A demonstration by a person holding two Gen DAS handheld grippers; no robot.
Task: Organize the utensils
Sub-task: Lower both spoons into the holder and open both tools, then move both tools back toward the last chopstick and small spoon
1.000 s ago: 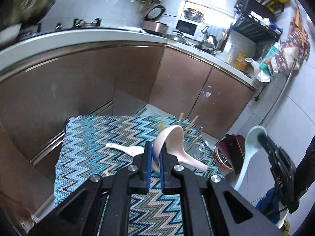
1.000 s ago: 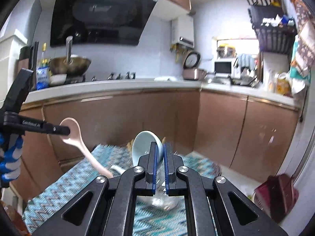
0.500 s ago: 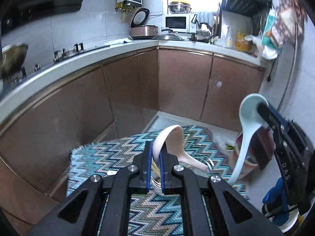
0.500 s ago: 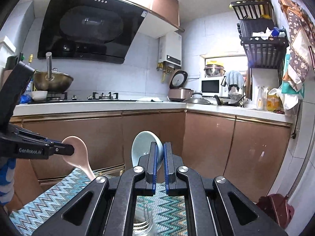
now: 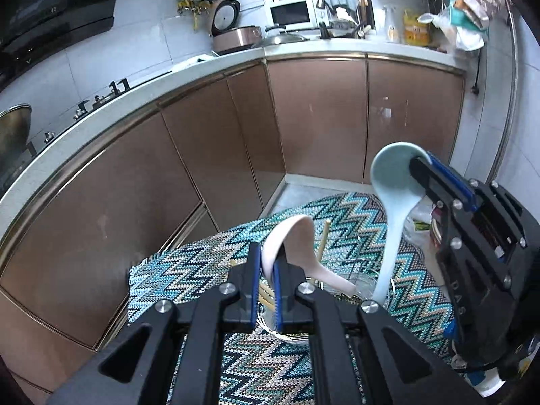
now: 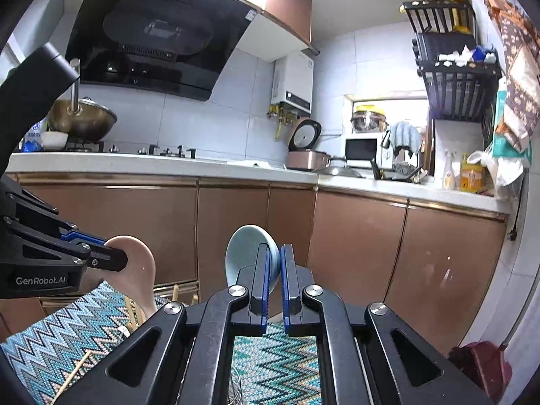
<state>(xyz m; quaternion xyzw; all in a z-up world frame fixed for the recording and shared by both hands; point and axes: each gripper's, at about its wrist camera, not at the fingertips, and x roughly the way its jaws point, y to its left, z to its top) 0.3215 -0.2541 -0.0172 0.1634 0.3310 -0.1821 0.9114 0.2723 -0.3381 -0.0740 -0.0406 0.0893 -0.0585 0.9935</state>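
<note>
Pink spoon [image 5: 297, 236] is pinched by its bowl rim in the left gripper [image 5: 266, 280], handle angling down toward the clear glass jar [image 5: 368, 287] on the zigzag cloth [image 5: 189, 270]. Pale blue spoon [image 5: 391, 182] is clamped the same way, by the bowl, in the right gripper [image 6: 274, 270], and its handle tip hangs right at the jar's mouth. Both sets of jaws are squeezed nearly shut on the spoon rims. A few wooden chopsticks [image 5: 324, 239] stick up out of the jar. Behind it all, brown cabinets [image 5: 317, 118] and a white counter [image 6: 168, 163].
</note>
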